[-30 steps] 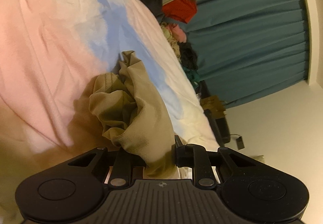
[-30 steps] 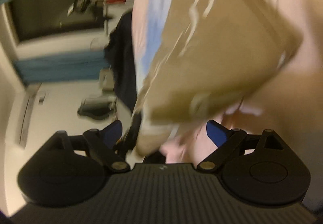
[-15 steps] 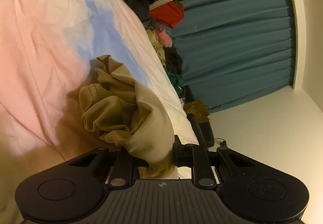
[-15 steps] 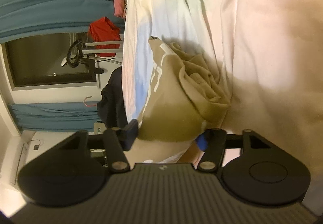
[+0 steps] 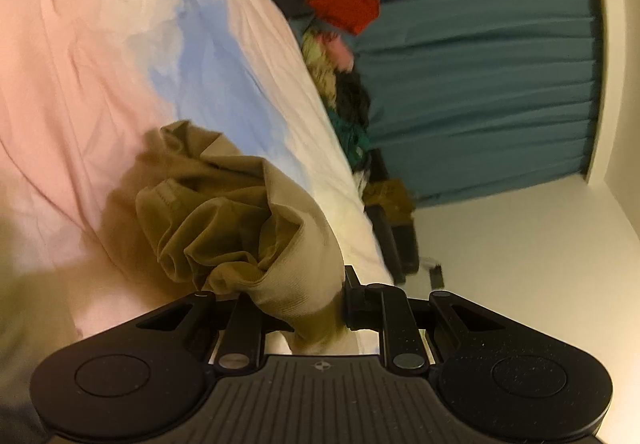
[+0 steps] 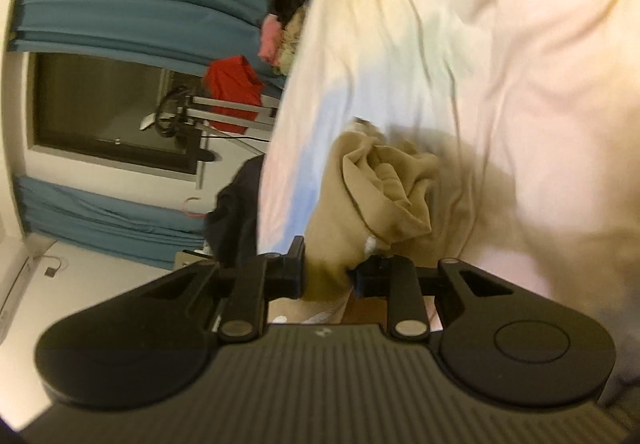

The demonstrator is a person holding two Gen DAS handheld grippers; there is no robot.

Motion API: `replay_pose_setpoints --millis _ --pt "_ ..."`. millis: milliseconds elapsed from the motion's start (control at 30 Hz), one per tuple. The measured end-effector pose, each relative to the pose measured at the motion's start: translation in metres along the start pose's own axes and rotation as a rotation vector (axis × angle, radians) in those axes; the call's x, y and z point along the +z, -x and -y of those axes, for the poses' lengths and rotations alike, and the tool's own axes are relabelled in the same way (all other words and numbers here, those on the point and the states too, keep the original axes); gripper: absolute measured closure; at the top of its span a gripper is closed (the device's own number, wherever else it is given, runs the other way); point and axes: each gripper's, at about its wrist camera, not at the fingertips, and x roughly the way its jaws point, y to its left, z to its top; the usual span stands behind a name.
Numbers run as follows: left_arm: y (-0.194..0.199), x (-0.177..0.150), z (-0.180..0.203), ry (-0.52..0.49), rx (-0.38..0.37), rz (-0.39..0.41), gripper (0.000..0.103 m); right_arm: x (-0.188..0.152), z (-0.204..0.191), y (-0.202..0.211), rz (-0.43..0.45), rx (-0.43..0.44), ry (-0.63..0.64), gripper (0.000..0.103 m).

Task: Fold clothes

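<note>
Both the left gripper [image 5: 304,308] and right gripper [image 6: 326,278] clench the bunched tan garment [image 5: 224,204], which trails forward of each onto the pastel bedsheet [image 5: 100,64].

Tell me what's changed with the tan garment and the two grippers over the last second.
The right gripper, open a second ago with the tan garment blurred before it, has closed on a bunch of the cloth. The left gripper stayed clamped on its end of the garment throughout, shifting only slightly. The garment stays crumpled over the pastel bedsheet, and the teal curtain behind is unchanged.
</note>
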Motion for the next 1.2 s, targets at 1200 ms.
replay_pose_setpoints --millis 1200 --pt "-0.436 -0.056 0.080 -0.865 0.141 -0.294 0.063 0.265 0.112 -0.092 0.364 -0.323 0.196 0.075"
